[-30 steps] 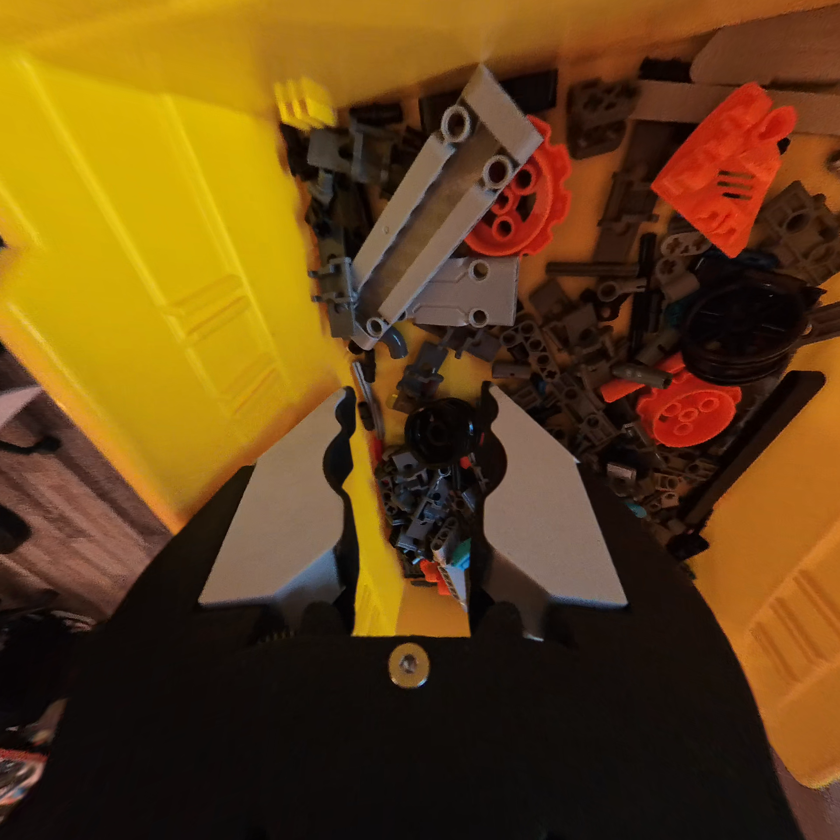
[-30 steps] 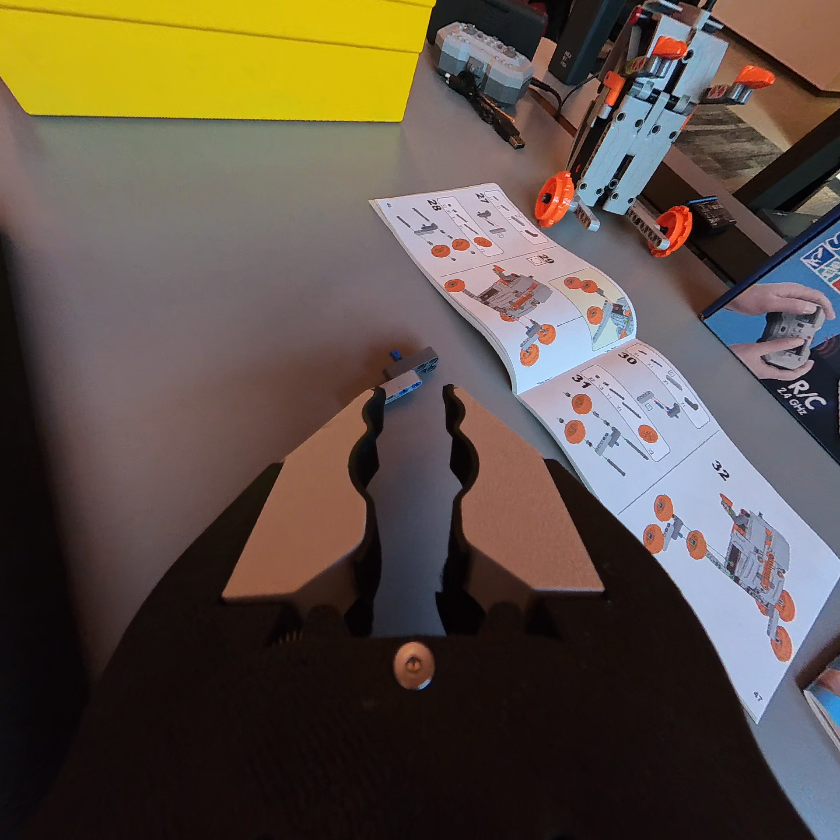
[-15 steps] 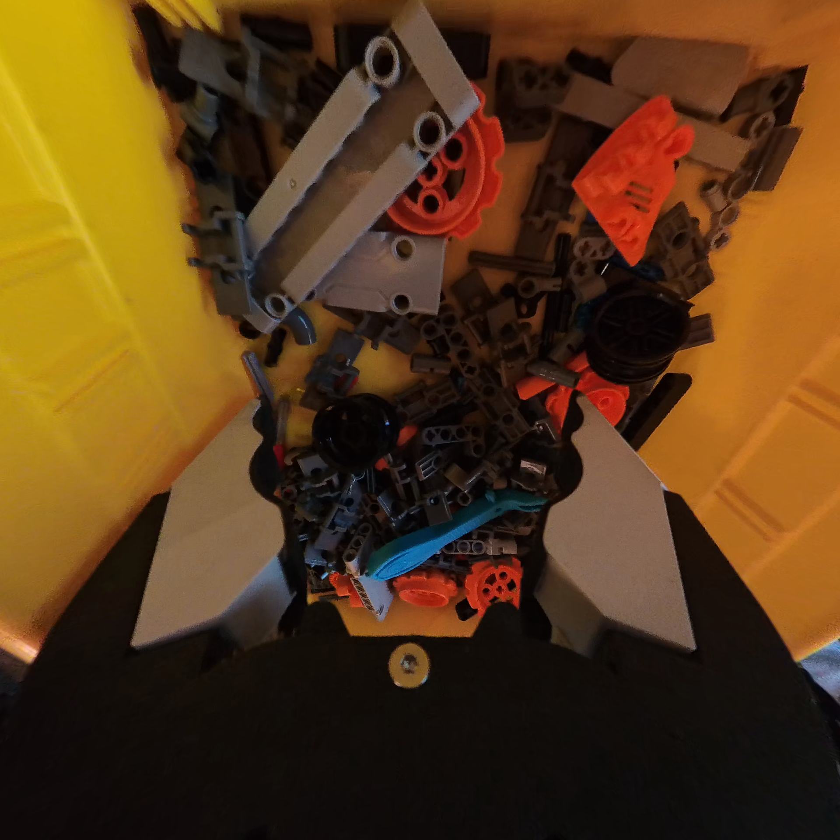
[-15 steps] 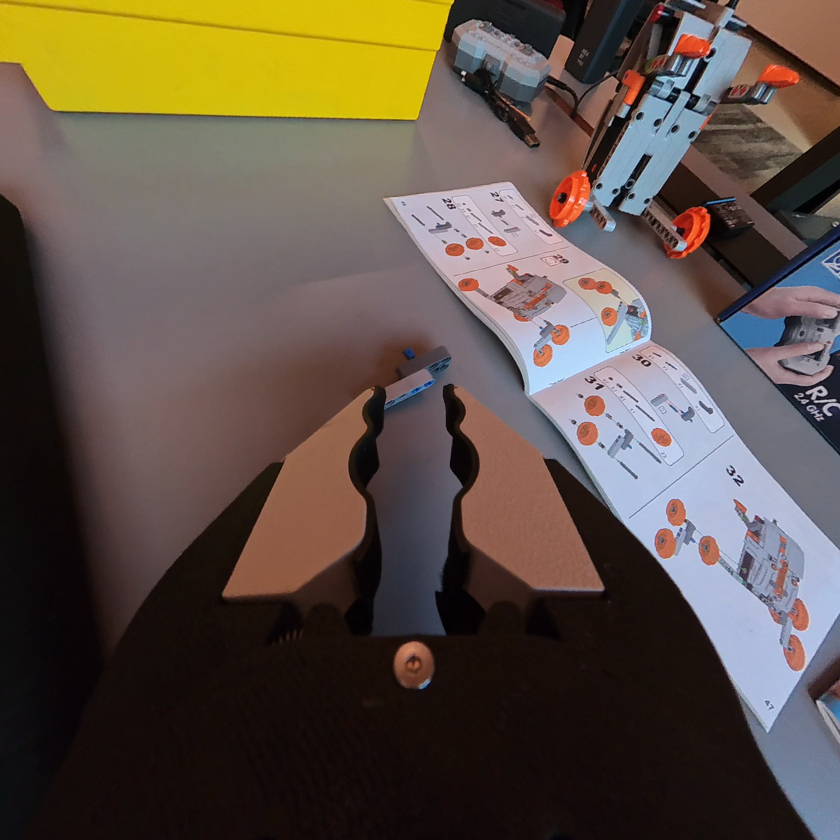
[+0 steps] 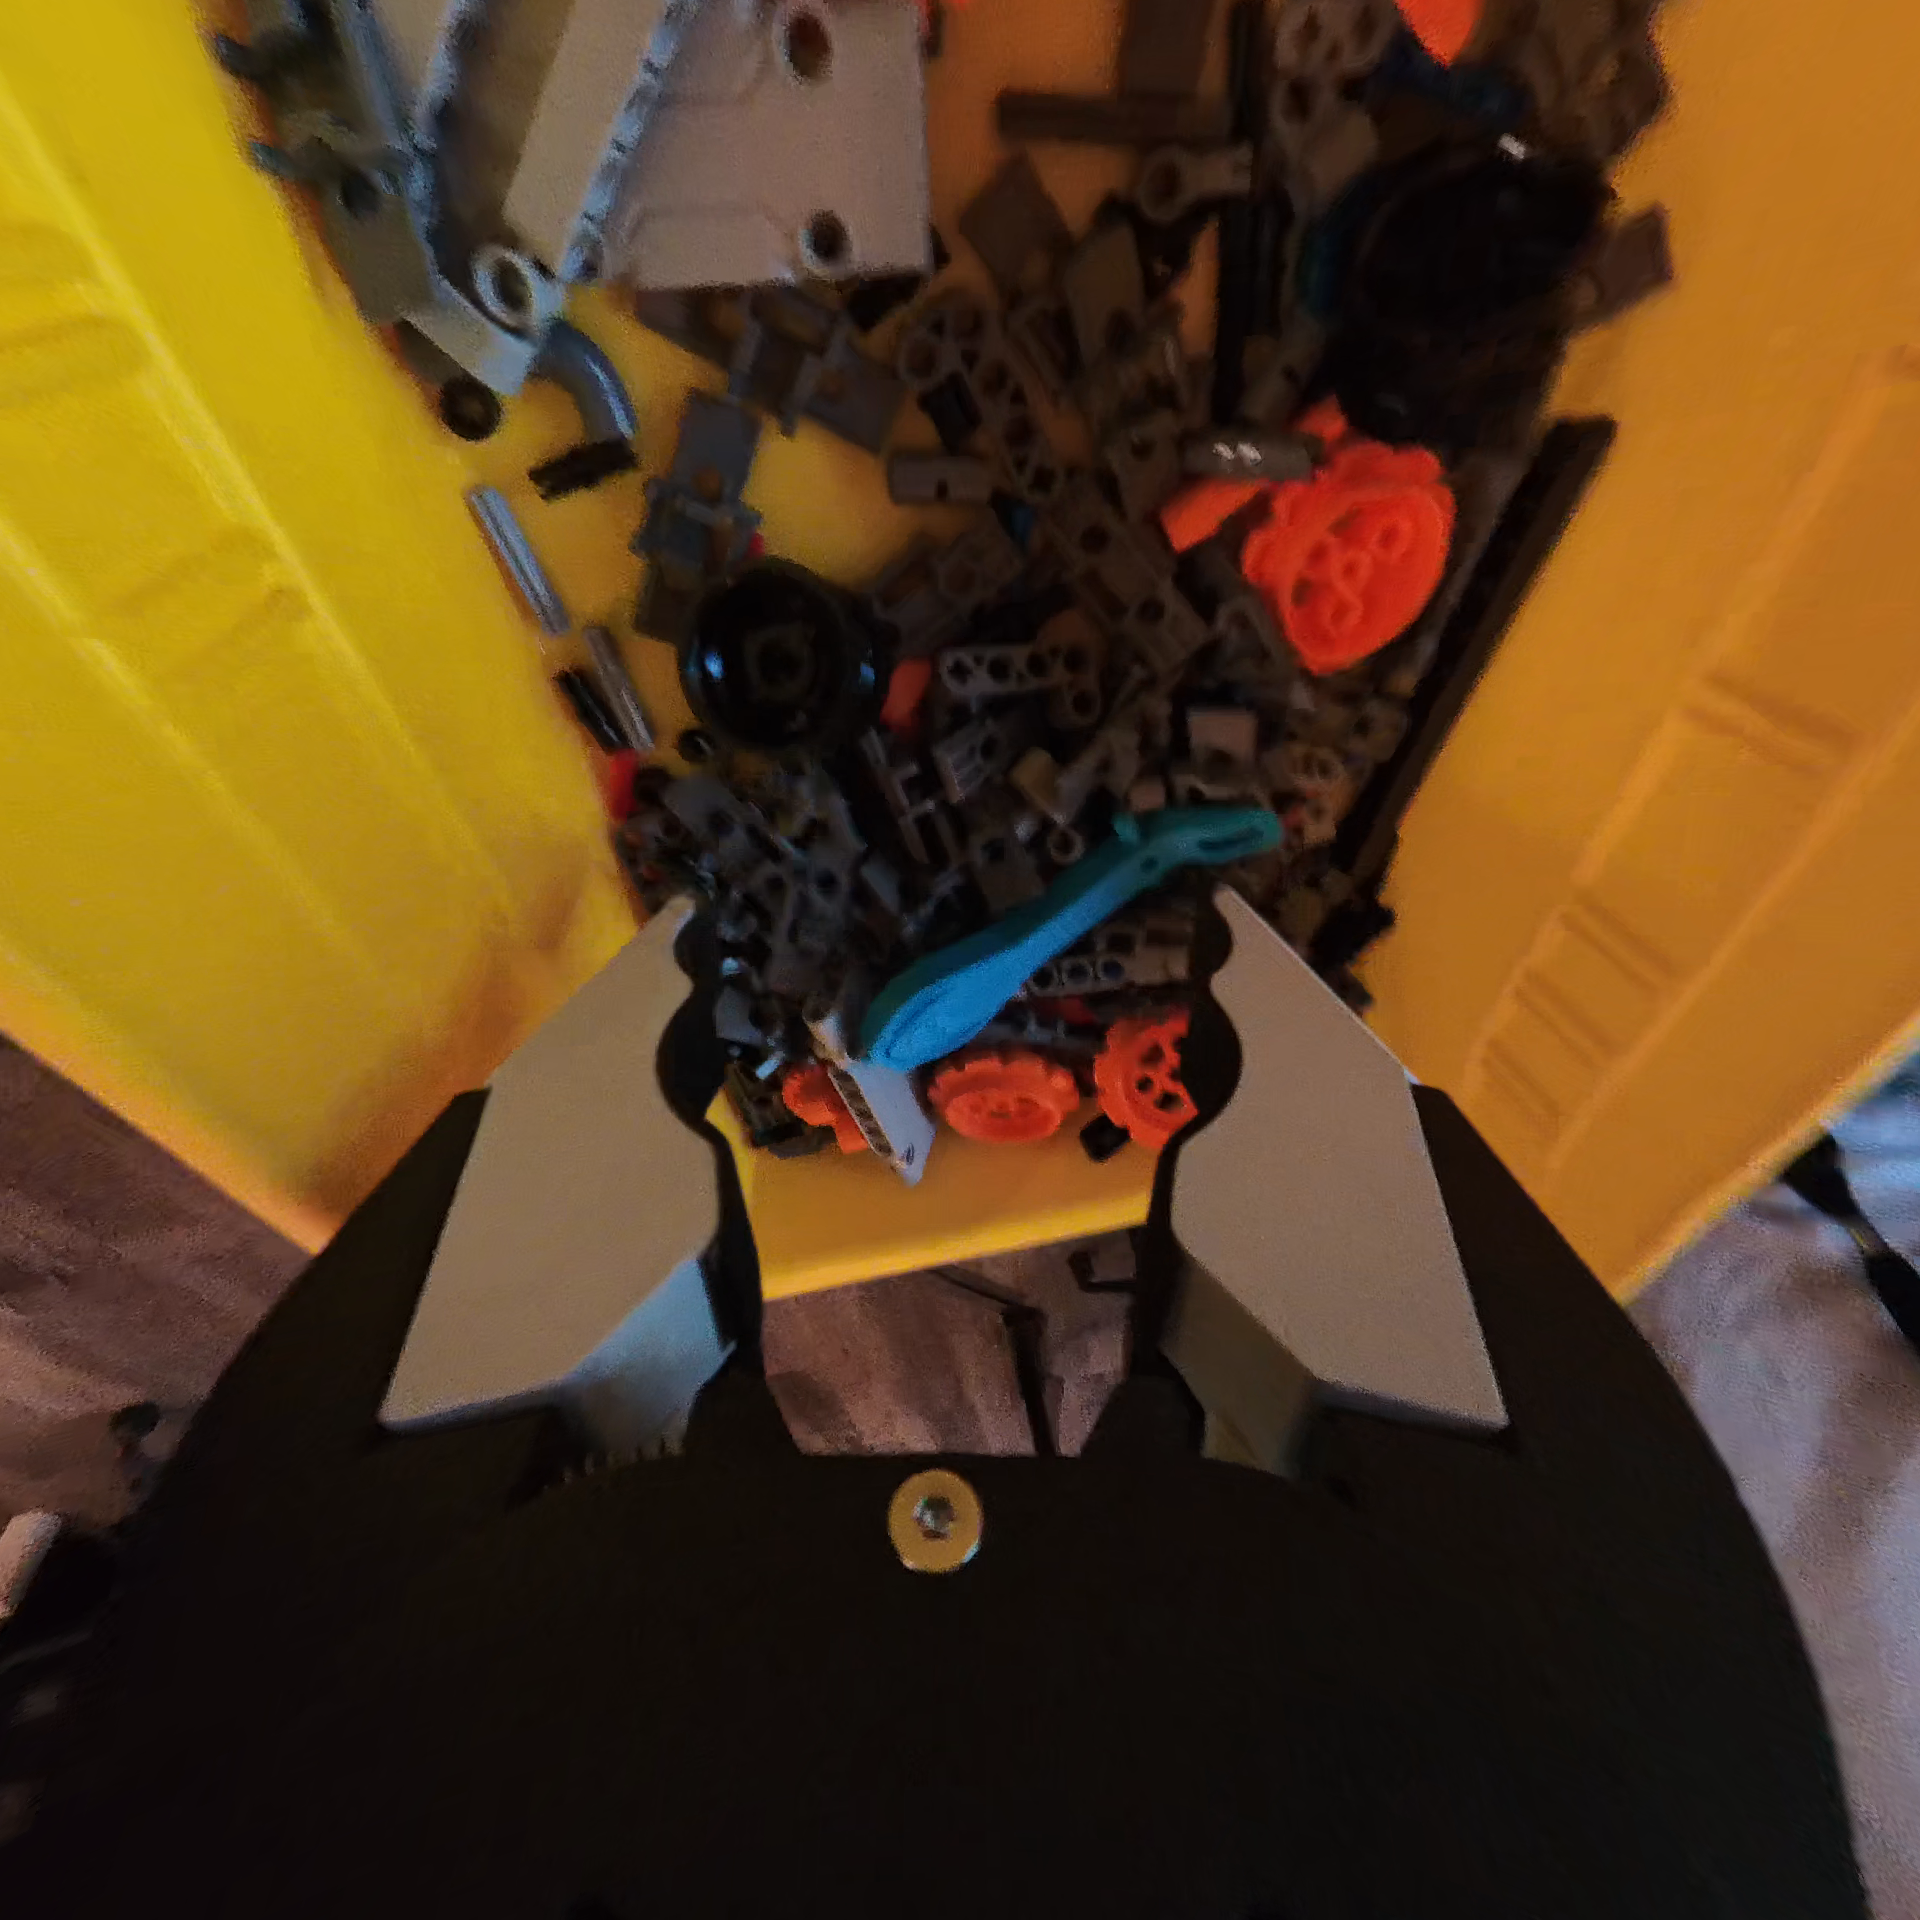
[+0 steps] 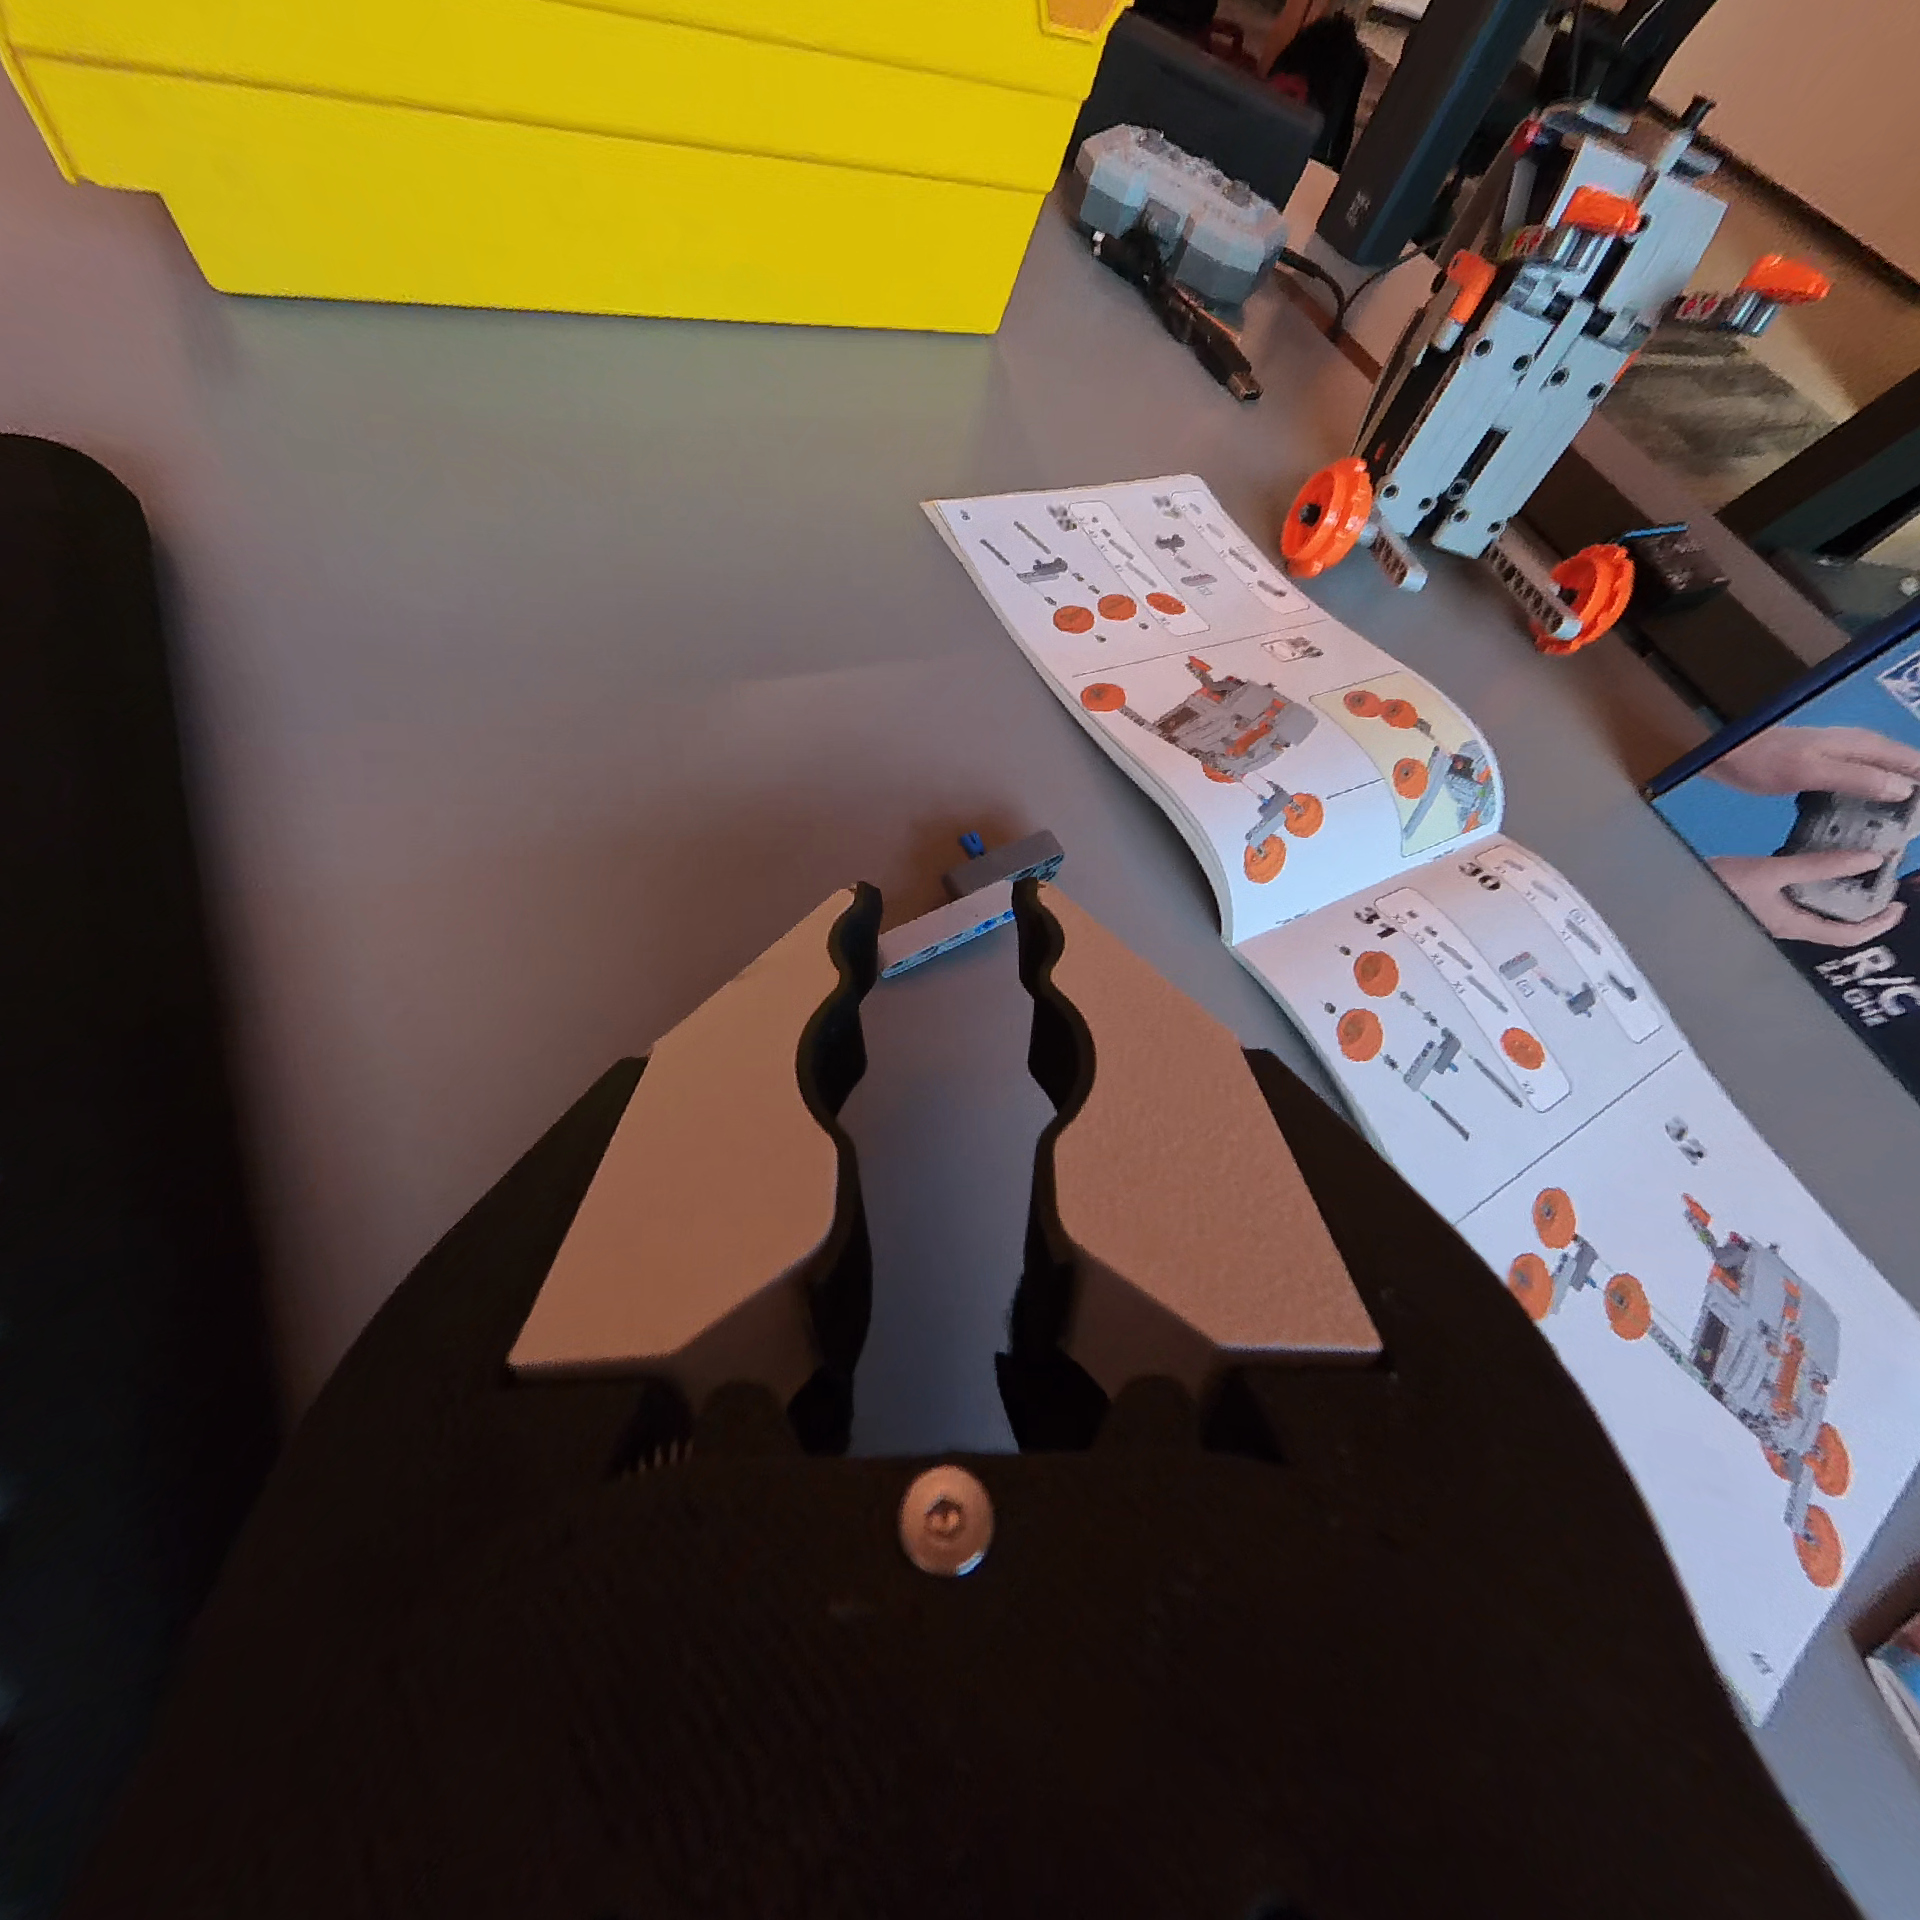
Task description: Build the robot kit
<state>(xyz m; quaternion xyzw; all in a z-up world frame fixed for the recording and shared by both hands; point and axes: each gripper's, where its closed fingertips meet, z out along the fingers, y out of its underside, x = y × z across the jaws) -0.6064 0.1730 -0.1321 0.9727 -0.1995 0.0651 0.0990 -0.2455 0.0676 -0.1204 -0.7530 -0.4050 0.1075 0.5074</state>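
Observation:
My left gripper (image 5: 951, 909) is open wide and empty above a yellow bin (image 5: 312, 727) holding a pile of grey, black and orange building-toy parts. A teal lever tool (image 5: 1039, 935) lies on the pile between its fingertips, with orange gears (image 5: 1003, 1091) just below it. My right gripper (image 6: 940, 891) is partly open low over the grey table (image 6: 520, 675). A small grey beam assembly (image 6: 951, 930) with a blue pin lies between its fingertips, and I cannot tell whether they touch it.
The bin also holds a black wheel (image 5: 774, 655), an orange hub (image 5: 1345, 566) and a light grey panel (image 5: 769, 156). On the table are an open instruction booklet (image 6: 1351, 883), a grey and orange model (image 6: 1507, 364), a grey battery box (image 6: 1174, 208) and the yellow bin (image 6: 623, 187). There is about 40 cm between the tips of the two grippers.
My left gripper opened wide and drew back toward the bin's near end, so its near rim now shows. My right gripper moved forward until the grey beam sits between its tips.

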